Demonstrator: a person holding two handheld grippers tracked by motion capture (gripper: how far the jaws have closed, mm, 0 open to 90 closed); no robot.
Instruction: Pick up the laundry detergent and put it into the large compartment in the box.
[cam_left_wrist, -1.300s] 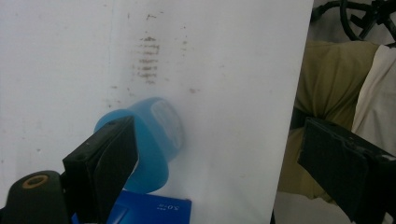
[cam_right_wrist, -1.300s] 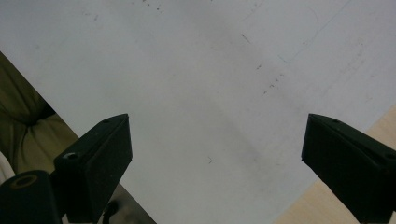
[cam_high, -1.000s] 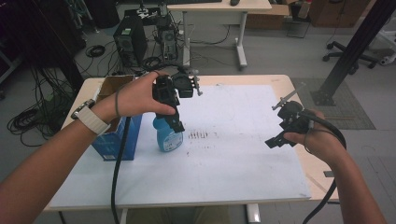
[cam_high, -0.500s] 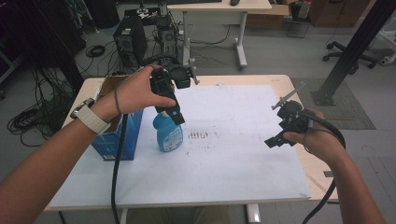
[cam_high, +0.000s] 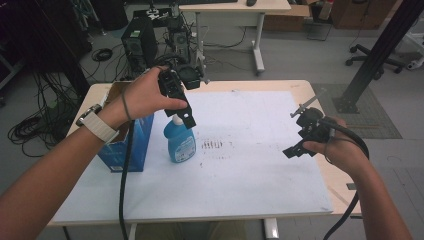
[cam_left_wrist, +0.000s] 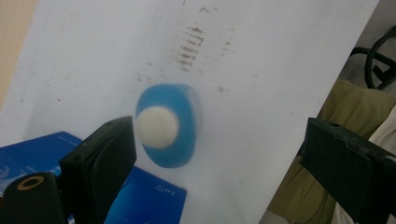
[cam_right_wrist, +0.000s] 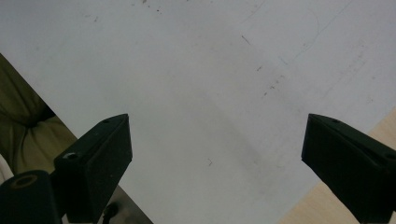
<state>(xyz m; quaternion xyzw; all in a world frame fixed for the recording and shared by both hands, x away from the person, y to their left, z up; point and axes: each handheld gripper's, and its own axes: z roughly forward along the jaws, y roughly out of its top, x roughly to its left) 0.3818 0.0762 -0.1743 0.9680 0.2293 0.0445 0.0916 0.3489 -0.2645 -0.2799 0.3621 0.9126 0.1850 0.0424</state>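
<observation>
A blue bottle (cam_high: 180, 142) stands beside a blue box (cam_high: 132, 142) on the white sheet (cam_high: 240, 175) — smudges (cam_high: 214, 145) nearby.

One blue bottle (cam_high: 180, 142) with a white cap is standing on the bench (cam_high: 250, 190), and one blue box (cam_high: 127, 145) is sitting beside it. Two grippers are hovering above: the left gripper (cam_high: 187, 119) and the right gripper (cam_high: 295, 150), each showing two black jaws.

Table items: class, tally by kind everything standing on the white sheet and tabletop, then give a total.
Blue plastic bottle with a white cap: 1
Blue cardboard box: 1
Total: 2
</observation>
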